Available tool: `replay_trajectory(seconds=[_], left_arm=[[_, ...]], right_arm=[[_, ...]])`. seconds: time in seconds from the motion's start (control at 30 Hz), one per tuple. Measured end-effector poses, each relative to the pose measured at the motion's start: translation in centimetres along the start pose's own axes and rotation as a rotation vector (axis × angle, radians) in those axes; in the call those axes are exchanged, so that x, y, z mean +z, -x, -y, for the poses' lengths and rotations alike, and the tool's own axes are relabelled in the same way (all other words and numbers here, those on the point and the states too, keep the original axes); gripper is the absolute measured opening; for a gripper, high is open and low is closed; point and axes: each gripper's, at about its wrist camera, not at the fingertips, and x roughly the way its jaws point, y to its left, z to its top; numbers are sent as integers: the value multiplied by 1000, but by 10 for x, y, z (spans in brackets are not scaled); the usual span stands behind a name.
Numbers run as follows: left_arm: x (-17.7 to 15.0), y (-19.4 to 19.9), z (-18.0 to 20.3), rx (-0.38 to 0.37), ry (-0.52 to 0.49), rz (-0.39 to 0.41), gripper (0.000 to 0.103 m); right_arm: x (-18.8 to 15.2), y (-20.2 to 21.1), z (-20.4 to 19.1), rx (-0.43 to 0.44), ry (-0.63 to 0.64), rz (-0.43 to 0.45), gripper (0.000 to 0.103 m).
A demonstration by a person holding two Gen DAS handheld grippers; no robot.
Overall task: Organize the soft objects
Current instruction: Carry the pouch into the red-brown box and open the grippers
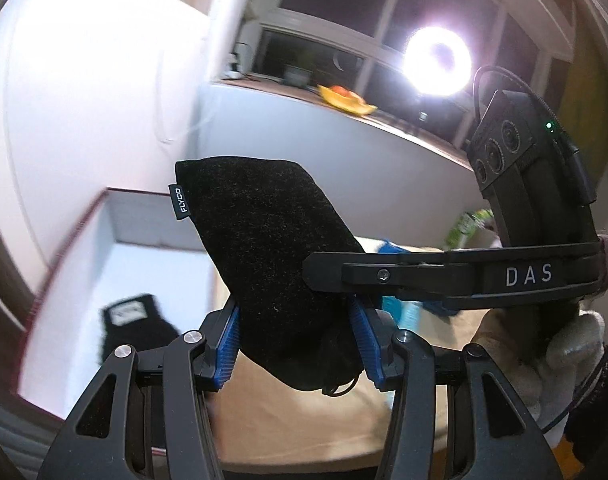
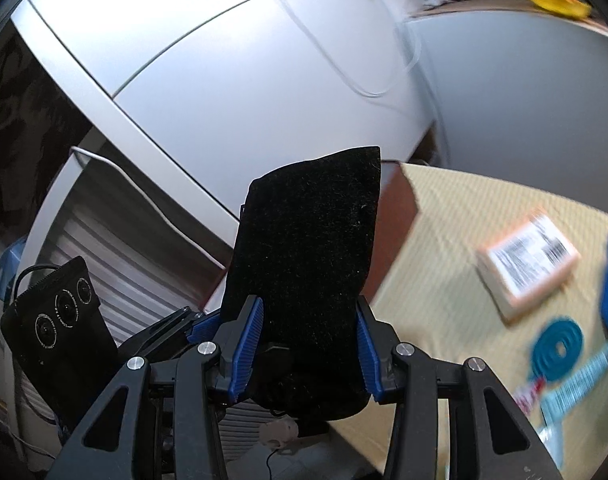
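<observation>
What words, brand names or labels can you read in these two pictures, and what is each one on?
"FLYCO": small side tag on the black pouch held in the left claw.
"DAS": white letters on the right claw's arm, seen from the left wrist.
Too blurred to read: white label on the black item in the box; printed label on the carton; blue packet; fine print around the camera lenses.

The left black two-finger gripper with blue ribbed pads (image 1: 294, 344) points obliquely downward, its jaws partly closed and pressing on a black felt pouch (image 1: 264, 248); the right black two-finger gripper with blue ribbed pads (image 2: 304, 350) clamps that pouch likewise. A hand in a pale knitted glove (image 1: 560, 364) grips the right gripper's handle.
</observation>
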Motion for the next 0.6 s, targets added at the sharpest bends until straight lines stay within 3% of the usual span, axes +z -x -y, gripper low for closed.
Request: replay_trajectory(seconds=[0.23, 0.6], left_arm=[[16, -8, -58, 97, 24, -27, 49], [21, -44, -94, 193, 45, -95, 49]], right_arm=[[37, -62, -21, -6, 33, -47, 41], [60, -124, -7, -11, -19, -104, 41]])
